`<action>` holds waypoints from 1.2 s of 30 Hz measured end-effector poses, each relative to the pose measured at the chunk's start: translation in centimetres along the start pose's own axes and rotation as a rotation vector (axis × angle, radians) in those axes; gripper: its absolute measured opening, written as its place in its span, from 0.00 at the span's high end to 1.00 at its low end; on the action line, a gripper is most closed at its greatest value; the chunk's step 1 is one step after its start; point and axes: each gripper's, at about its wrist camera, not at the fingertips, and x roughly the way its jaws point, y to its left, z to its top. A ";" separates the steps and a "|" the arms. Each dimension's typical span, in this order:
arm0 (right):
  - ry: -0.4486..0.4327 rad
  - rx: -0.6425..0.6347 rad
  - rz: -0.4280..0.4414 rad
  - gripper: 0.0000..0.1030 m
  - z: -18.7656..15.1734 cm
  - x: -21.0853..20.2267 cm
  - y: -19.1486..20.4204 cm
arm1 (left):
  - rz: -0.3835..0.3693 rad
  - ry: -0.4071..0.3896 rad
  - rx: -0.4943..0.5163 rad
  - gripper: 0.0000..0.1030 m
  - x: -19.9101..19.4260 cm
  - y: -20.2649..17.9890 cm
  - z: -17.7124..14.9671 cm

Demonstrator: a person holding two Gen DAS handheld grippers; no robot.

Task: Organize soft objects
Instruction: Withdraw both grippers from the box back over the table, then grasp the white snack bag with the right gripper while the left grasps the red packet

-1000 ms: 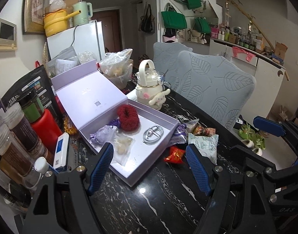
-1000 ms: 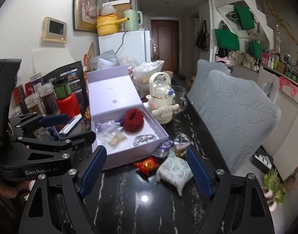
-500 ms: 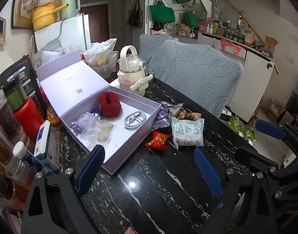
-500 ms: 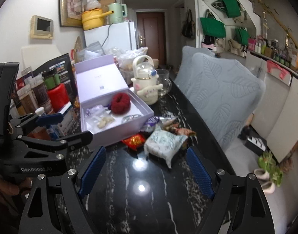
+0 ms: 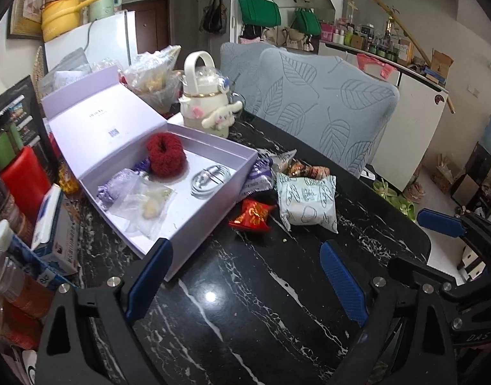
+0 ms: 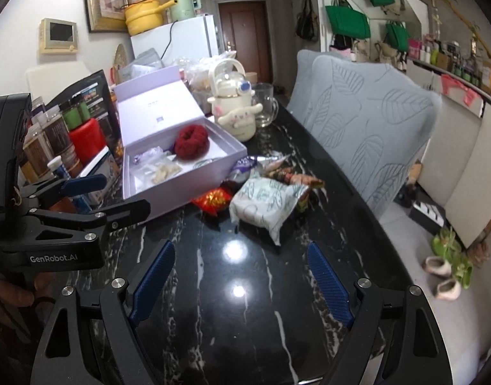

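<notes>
Left gripper (image 5: 245,276) low in frame, jaws wide apart, nothing between them; bare black marble table (image 5: 245,320) under it. Right gripper (image 6: 242,282) likewise spread wide and empty above bare tabletop.

Left view, left edge: bottles (image 5: 8,272) and a red jar (image 5: 24,179) crowd the table edge beside the box. Centre-left: open lilac box (image 5: 194,221), lid propped up behind; its near corner sits just beside the left finger (image 5: 149,276). Inside: red scrunchie (image 5: 166,153), coiled white cable (image 5: 209,178), clear plastic bag (image 5: 146,202), purple pouch (image 5: 115,186).

Centre, past the fingertips and apart from them: red packet (image 5: 253,215), white-green pouch (image 5: 309,203), purple wrapper (image 5: 256,178), all just outside the box's right wall.

Upper centre: cream kettle with plush toy (image 5: 210,109). Beyond, grey leaf-pattern chairs (image 5: 325,112); white fridge (image 5: 94,41) upper left; green bags (image 5: 260,11) on the far wall.
</notes>
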 end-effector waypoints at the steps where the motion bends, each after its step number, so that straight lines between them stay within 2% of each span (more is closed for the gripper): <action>1: 0.006 0.005 0.003 0.17 -0.1 0.3 -0.2 | -0.007 0.007 0.000 0.08 0.4 -0.1 -0.1; 6: 0.025 0.032 0.010 0.17 -0.4 1.7 -1.4 | -0.026 0.031 -0.006 0.08 2.2 -0.4 -0.2; 10: 0.039 0.055 0.000 0.17 -0.6 2.9 -2.7 | 0.023 0.042 -0.012 0.08 3.8 -0.5 -0.2; 16: 0.064 0.105 0.009 0.17 -0.6 5.1 -4.8 | 0.031 0.064 -0.011 0.08 5.8 -0.5 0.2; 21: 0.098 0.122 -0.026 0.17 0.0 7.7 -5.7 | 0.041 0.083 -0.028 0.08 7.1 0.2 0.5; 24: 0.120 0.151 -0.008 0.17 0.6 9.2 -5.9 | 0.094 0.058 0.018 0.08 7.0 0.0 0.8; 26: 0.132 0.179 0.005 0.17 1.1 10.3 -6.0 | 0.099 0.045 0.034 0.08 6.8 0.0 1.0; 29: 0.149 0.212 0.014 0.11 2.0 12.1 -5.8 | 0.085 0.043 0.011 0.08 6.8 0.8 1.3; 31: 0.151 0.220 0.006 0.00 2.7 13.1 -5.5 | 0.091 0.040 -0.001 0.08 6.9 1.4 1.4; 36: 0.191 0.178 -0.066 0.00 3.8 15.5 -4.2 | 0.114 0.047 -0.027 0.08 7.3 2.7 1.6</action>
